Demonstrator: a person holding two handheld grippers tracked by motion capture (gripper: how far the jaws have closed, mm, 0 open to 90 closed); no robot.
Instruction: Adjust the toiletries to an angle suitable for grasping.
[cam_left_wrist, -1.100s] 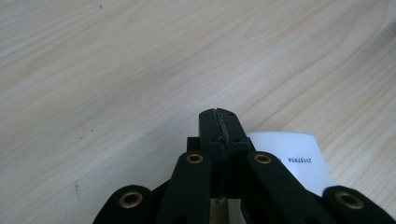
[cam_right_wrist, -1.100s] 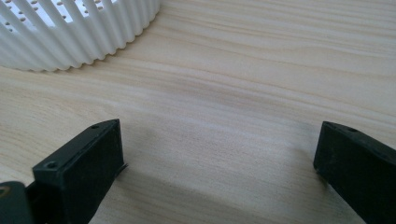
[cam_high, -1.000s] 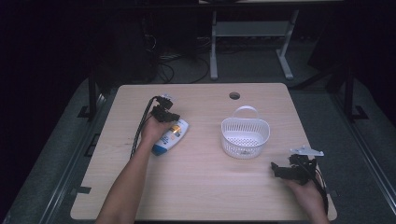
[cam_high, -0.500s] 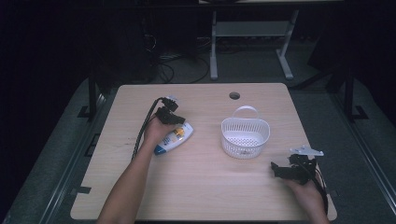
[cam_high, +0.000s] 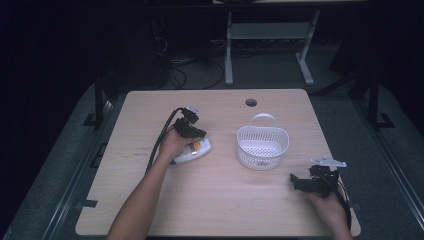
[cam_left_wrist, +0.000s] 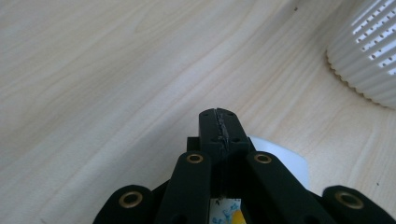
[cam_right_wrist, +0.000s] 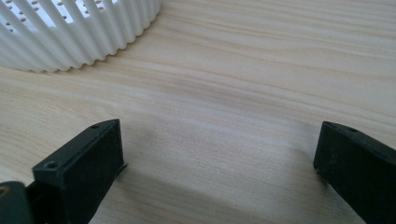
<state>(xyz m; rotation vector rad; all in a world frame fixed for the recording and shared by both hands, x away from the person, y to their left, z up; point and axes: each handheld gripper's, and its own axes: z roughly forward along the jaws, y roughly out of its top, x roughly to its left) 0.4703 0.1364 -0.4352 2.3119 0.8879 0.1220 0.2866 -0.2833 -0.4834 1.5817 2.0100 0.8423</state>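
My left gripper (cam_high: 198, 134) is shut, its jaws pressed flat together in the left gripper view (cam_left_wrist: 219, 125) with nothing between the tips. It hovers low over a white tube (cam_high: 196, 151) with a blue and yellow label, which lies on the table. The tube's rounded white end (cam_left_wrist: 287, 161) pokes out from under the jaws. A white slotted basket (cam_high: 263, 152) with a handle stands to the right of it (cam_left_wrist: 369, 70). My right gripper (cam_high: 296, 181) rests at the table's front right, open (cam_right_wrist: 219, 161) with bare wood between its fingers, facing the basket (cam_right_wrist: 70, 32).
The wooden table (cam_high: 225, 205) has a round cable hole (cam_high: 251, 102) near its far edge. A black cable (cam_high: 160, 142) trails from the left gripper along the forearm. Dark floor and a stand's legs (cam_high: 305, 70) lie beyond the table.
The left hand and its shut gripper have moved a little right, toward the basket, and the tube under it has shifted slightly the same way. The right gripper has kept still.
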